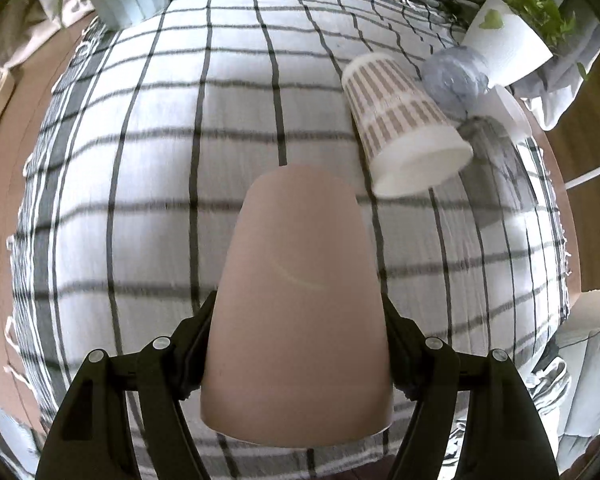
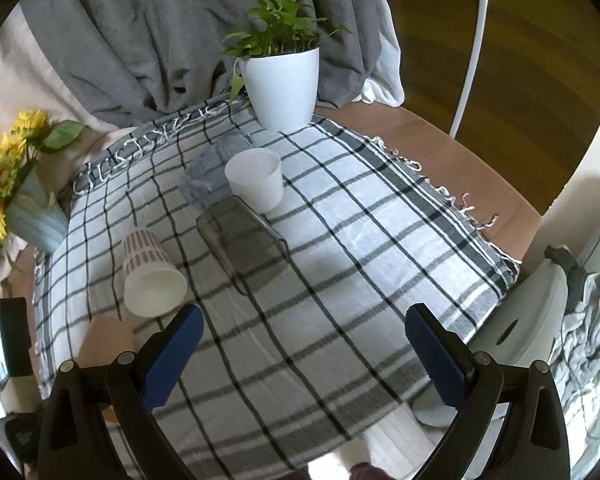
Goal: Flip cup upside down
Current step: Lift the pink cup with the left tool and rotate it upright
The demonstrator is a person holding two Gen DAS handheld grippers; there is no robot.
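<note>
While gripped, pink cup [image 1: 300, 304] base pointing forward

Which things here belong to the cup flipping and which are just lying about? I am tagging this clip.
Belong to the job:
pink cup, held in the left gripper
right gripper, open and free

Just lying about:
striped cup, on its side
white cup, upright
phone
plant pot
sunflowers
checked cloth
</note>
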